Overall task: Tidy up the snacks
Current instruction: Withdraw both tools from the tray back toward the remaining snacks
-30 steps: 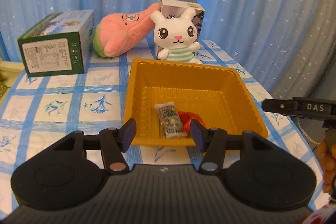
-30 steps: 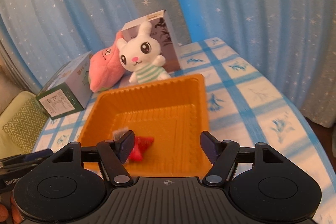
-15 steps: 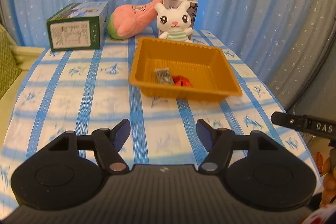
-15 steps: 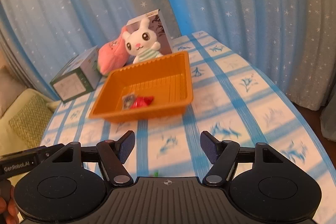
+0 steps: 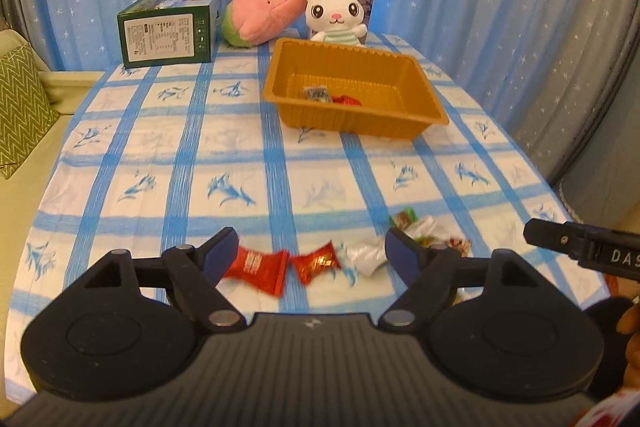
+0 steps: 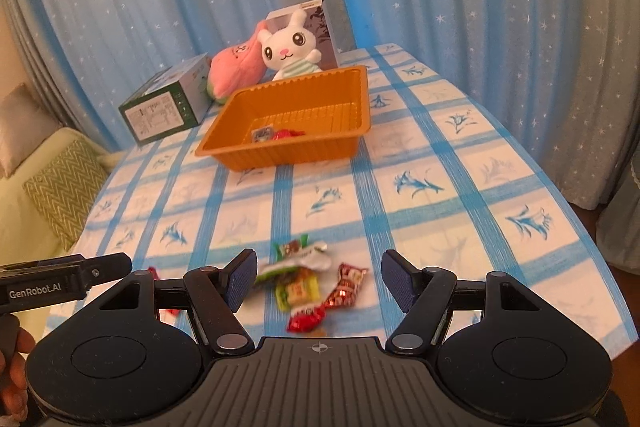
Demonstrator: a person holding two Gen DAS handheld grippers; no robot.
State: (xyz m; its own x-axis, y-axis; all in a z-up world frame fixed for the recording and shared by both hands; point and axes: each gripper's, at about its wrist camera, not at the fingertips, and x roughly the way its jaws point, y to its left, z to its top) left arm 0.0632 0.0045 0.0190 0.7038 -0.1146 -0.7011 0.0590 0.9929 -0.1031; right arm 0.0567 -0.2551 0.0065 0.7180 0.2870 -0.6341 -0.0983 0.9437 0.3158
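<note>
Counter: tray near far edge, two snacks already inside, now well behind; left tongs and right tongs, both wide and empty, drawn back over loose snacks at near edge—next pick pending.

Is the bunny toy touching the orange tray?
Cannot tell. In both wrist views the bunny toy sits right behind the orange tray, whose far rim hides the bunny's bottom, so no contact or gap shows.
</note>
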